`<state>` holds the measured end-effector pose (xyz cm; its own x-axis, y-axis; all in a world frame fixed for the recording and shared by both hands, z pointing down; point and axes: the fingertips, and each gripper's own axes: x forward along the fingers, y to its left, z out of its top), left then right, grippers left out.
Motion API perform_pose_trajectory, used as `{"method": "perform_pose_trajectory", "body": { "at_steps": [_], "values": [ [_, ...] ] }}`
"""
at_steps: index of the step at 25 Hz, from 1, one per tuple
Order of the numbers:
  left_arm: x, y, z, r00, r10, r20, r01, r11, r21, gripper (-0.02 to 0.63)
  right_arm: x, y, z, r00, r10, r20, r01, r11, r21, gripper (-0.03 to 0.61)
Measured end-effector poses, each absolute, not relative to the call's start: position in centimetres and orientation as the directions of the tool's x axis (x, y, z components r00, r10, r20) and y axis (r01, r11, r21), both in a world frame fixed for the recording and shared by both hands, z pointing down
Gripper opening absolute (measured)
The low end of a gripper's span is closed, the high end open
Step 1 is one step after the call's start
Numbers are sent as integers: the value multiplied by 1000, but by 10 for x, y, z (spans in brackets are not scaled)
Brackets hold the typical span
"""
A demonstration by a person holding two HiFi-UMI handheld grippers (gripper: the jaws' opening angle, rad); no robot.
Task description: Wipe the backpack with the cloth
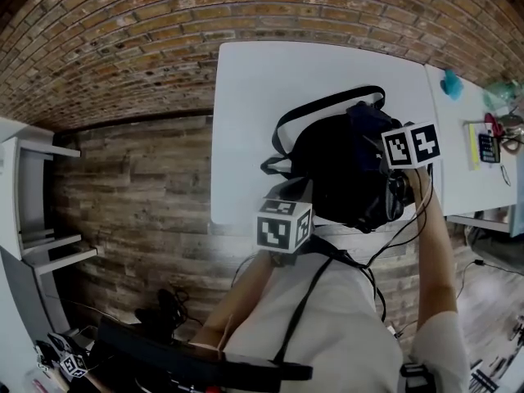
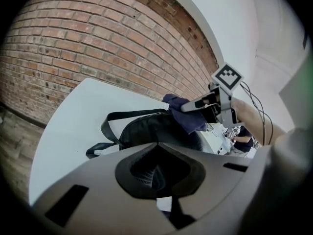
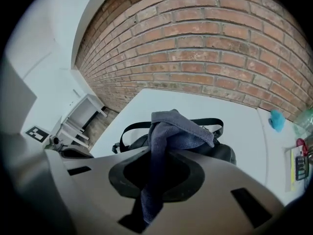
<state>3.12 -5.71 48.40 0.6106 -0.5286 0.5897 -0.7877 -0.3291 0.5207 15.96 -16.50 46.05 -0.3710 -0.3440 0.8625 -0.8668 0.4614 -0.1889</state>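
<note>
Black backpack (image 1: 336, 178) lies slumped at the white tabletop's (image 1: 246, 137) near edge toward its right corner, straps trailing left, with the dark-blue cloth (image 3: 168, 131) bunched over its top, pinched in my right tongs (image 2: 193, 105).

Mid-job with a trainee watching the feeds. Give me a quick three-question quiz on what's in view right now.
1. True or false: the right gripper is shut on the blue cloth.
2. Where does the black backpack sit? A) on the white table B) on a chair C) in a sink
3. Fill in: the wall behind the table is made of ___.

Key: 1 true; 2 A; 3 brick.
</note>
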Motion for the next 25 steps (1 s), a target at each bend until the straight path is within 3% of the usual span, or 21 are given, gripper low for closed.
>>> {"method": "perform_pose_trajectory", "body": {
  "at_steps": [10,25],
  "values": [
    [36,-57,482,624,-524,579,-777,-346,525,3,170,-204,504,-234,-386,892,-931,354,-91,38],
    [37,-53,483,626,-521,580,-776,-345,528,3,175,-186,509,-185,-329,926,-921,386,-47,38]
  ]
}}
